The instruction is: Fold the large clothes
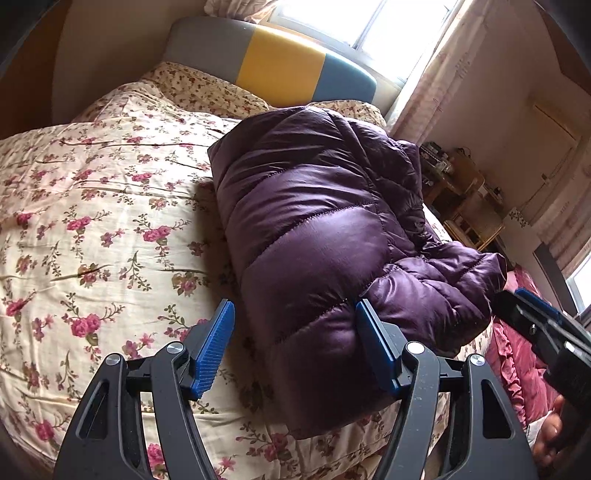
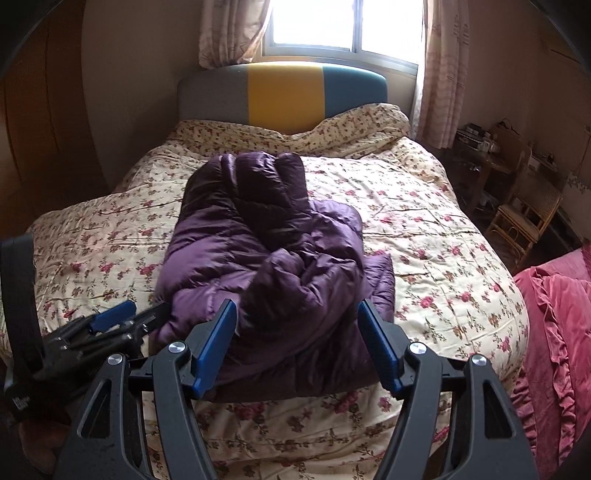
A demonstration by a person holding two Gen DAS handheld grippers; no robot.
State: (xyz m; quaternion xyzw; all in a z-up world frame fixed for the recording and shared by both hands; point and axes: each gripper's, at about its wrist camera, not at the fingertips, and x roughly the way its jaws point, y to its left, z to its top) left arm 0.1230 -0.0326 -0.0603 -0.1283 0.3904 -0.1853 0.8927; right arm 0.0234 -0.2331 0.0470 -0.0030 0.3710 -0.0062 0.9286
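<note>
While both tongs hang over the foot edge of the bed, neither grips anything. Left tongs (image 1: 295,343) gape wide, blue pads apart, w/ the near end of the purple jacket (image 1: 325,229) showing between them; can't tell if the right-hand pad touches the fabric or just sits in front of it. Right tongs (image 2: 297,343) also gape wide, pads apart, nothing between them but the jacket's near edge beyond. In the right wrist view the left tongs (image 2: 118,319) come in from the lower left, tips just beside the jacket's near left corner. In the left wrist view the right tongs (image 1: 532,314) show at the right edge, beside the jacket's bulging fold.

Jacket (image 2: 273,266) lies bundled on the flowered quilt (image 2: 424,229), approx. mid-width of the bed, its near end close to the foot edge, its length running toward the headboard. Puffy, quilted, folded over itself; a sleeve lump sits on top near the front, and a flat flap sticks out on the right side.

Red ruffled cloth (image 2: 554,332) lies off the bed's right side. Farther back, flowered pillows (image 2: 295,129) line the head edge, then the grey-yellow-blue headboard (image 2: 284,92). Behind that, a bright window (image 2: 343,26) w/ curtains. Wicker chair (image 2: 524,218) and a cluttered small table stand by the far right wall.
</note>
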